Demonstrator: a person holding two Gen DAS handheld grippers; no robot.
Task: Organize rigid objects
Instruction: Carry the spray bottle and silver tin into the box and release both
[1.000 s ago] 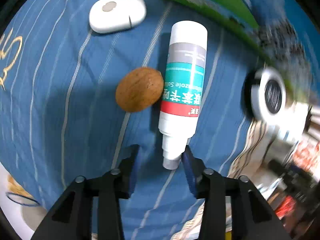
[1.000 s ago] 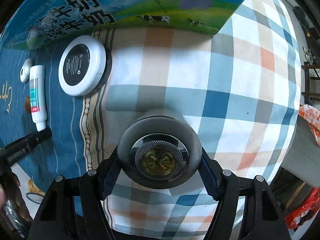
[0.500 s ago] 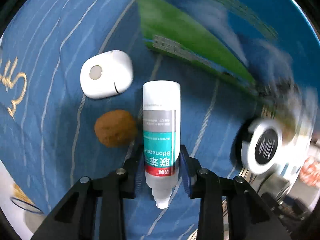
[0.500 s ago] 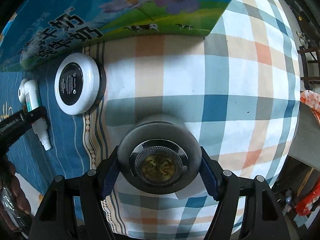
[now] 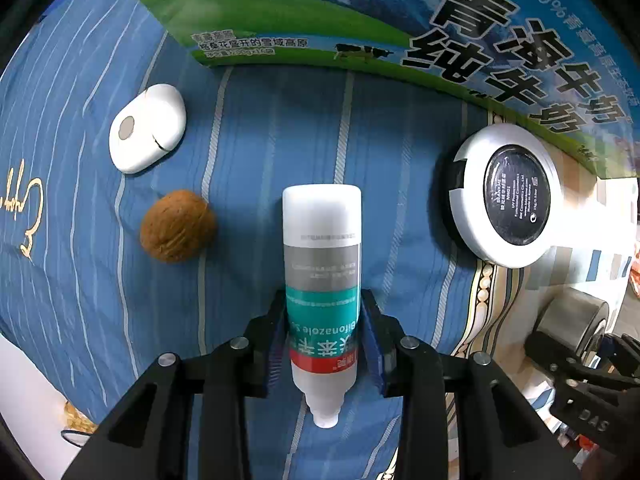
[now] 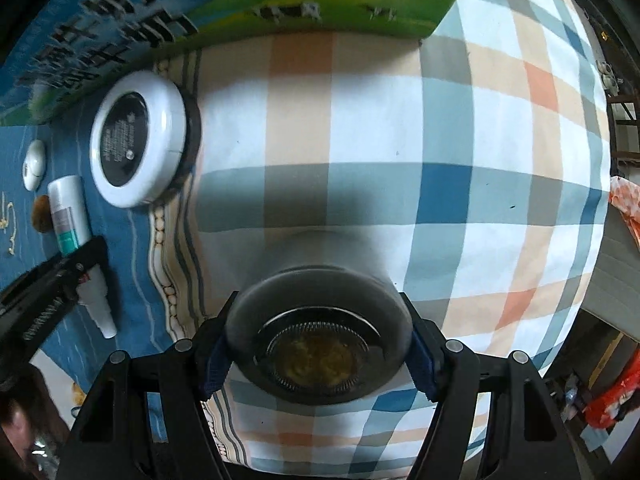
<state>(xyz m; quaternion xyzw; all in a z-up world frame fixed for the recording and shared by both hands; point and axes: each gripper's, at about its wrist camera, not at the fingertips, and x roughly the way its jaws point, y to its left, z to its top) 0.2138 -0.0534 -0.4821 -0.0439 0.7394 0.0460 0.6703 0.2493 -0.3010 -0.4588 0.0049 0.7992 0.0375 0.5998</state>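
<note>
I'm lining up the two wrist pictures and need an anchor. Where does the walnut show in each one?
Left wrist view: the walnut lies left of centre on the blue cloth, left of the bottle and below the white case.
Right wrist view: the walnut is at the far left edge, partly hidden behind the bottle.
Shared landmark: the round compact, to the right of the bottle in both views.

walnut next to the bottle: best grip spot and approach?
Grip the walnut across its shorter width, coming straight down from above. It is round and lies free on the blue cloth, with clear gaps to the bottle and the white case, so fingers likely fit either side.
</note>
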